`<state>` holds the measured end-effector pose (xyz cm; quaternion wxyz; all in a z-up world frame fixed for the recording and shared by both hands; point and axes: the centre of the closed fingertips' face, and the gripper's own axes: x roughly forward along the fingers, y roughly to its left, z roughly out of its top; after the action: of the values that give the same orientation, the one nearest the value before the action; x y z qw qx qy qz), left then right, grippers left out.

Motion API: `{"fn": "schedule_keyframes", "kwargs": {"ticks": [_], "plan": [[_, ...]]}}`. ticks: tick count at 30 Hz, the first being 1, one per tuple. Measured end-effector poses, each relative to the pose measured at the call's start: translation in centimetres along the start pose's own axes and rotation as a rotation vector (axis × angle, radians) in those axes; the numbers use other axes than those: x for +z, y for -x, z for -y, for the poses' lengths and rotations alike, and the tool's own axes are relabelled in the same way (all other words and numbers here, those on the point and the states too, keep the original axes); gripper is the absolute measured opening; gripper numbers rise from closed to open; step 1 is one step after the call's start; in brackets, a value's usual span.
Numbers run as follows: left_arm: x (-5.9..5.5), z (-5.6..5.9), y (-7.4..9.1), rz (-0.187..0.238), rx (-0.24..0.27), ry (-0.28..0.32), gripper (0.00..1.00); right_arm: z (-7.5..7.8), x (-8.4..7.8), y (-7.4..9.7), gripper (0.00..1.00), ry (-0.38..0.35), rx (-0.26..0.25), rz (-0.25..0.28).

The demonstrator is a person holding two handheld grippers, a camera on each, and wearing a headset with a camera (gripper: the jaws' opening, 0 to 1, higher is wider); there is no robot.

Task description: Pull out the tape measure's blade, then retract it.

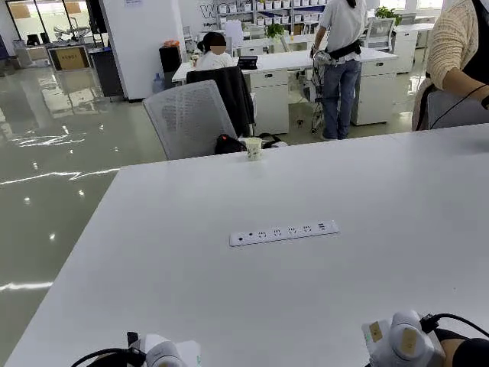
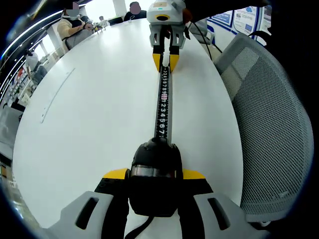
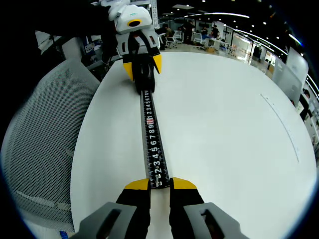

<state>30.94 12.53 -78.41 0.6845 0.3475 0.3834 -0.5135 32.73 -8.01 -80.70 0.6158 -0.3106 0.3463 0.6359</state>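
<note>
The black tape measure case [image 2: 155, 159] sits between the yellow-tipped jaws of my left gripper [image 2: 154, 174], which is shut on it. Its numbered blade [image 2: 163, 104] is drawn out flat over the white table [image 2: 99, 124] to my right gripper [image 2: 165, 60]. In the right gripper view, my right gripper [image 3: 160, 184] is shut on the blade's end, and the blade [image 3: 151, 134] runs away to the case [image 3: 144, 77] held in the left gripper [image 3: 142, 63]. The head view catches the backs of the left gripper [image 1: 164, 355] and right gripper [image 1: 401, 340] at the table's near edge.
A white power strip [image 1: 283, 232] lies mid-table and a paper cup [image 1: 254, 148] stands at the far edge. A grey mesh chair [image 2: 269, 124] is close beside the near edge. Another mesh chair [image 1: 189, 118] and people at desks are beyond the table.
</note>
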Motion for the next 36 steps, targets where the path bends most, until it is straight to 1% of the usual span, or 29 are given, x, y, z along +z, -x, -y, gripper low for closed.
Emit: {"fn": "schedule_keyframes", "kwargs": {"ticks": [14, 20, 25, 36], "plan": [[-0.1, 0.1, 0.0, 0.0, 0.002, -0.001, 0.32, 0.2, -0.6, 0.2, 0.1, -0.012, -0.002, -0.002], [-0.1, 0.1, 0.0, 0.003, 0.006, -0.002, 0.32, 0.2, -0.9, 0.5, 0.1, -0.02, -0.006, -0.001], [-0.1, 0.1, 0.1, 0.016, 0.016, 0.006, 0.32, 0.2, -1.2, 0.7, 0.1, -0.023, -0.006, -0.006], [0.1, 0.0, 0.0, 0.017, 0.014, 0.001, 0.32, 0.4, -2.1, 1.4, 0.1, -0.028, -0.015, -0.008]]}}
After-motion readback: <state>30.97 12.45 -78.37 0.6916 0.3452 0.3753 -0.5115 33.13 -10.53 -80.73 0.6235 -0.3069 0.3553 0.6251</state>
